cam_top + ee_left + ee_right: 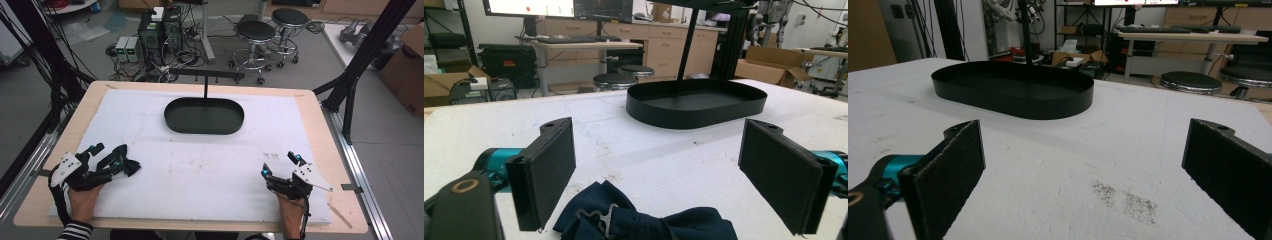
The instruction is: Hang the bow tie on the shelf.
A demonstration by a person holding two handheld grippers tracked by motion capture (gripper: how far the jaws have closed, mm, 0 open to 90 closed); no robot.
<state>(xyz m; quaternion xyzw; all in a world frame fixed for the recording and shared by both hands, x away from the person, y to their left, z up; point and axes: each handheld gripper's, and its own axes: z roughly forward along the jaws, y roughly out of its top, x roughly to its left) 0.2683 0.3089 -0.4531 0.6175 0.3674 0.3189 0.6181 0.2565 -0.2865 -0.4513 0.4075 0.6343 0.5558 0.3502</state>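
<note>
Currently logged: my left claw [669, 185] released, straddling dark bow tie [644, 220] on worktop [200, 170]; soft, light, floppy, I judge—pinch its bunched middle. Right claw [1083, 180] released, idle.

On your white table mat [200, 170]: one black oval tray [204, 116] at the far middle. Your left gripper [102, 161] rests near the left edge, jaws spread, a dark bow tie [129, 165] lying at its tips. Your right gripper [281, 165] rests near the right edge, jaws apart.
</note>
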